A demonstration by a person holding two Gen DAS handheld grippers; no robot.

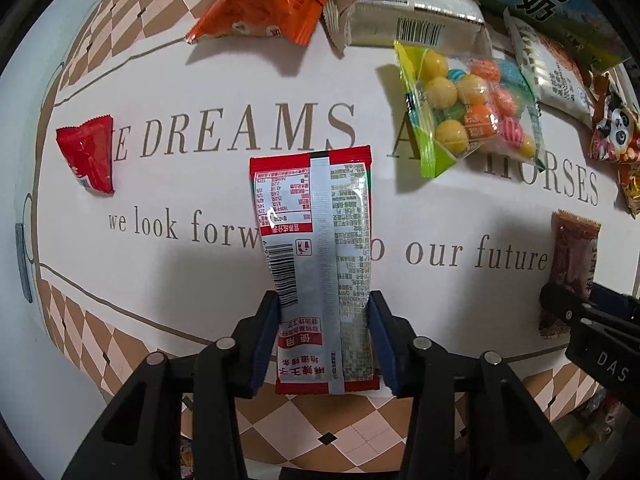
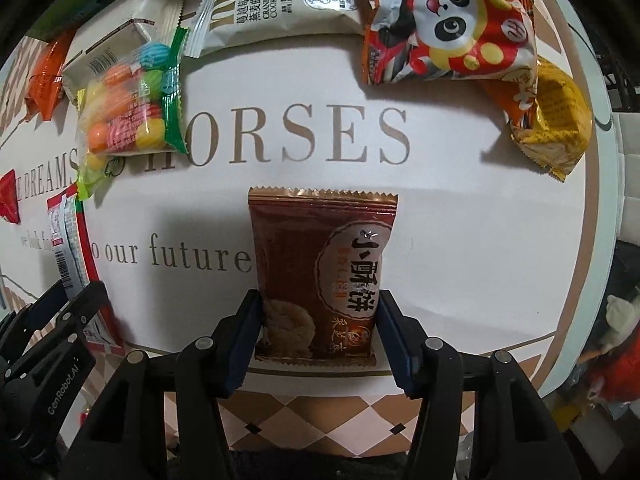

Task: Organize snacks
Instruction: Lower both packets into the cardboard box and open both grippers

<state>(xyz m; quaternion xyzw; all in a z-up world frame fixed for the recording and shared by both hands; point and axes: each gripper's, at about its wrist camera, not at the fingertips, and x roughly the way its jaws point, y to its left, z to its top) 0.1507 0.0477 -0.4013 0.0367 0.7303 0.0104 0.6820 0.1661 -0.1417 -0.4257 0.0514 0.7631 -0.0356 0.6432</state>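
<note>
Between the left gripper's [image 1: 325, 336] blue-padded fingers [image 1: 266, 344] sits a red-and-silver packet [image 1: 316, 248], back seam up, its near end flanked by the pads and its far end pointing to 12 o'clock over the printed bench [image 1: 160, 280]. The pads look pressed against its long edges, so the fingers appear closed on it. The right gripper [image 2: 318, 332] frames a brown biscuit packet [image 2: 320, 264] the same way, fingers narrowed onto its lower half, the serrated top at 12 o'clock. Both packets are probably light, glossy and slippery, with film that crumples; the biscuit inside likely breaks under a hard squeeze, so a gentle hold across the width near the lower half suits them. A bag of coloured candy balls [image 1: 472, 104] lies at 1 o'clock from the left gripper.
</note>
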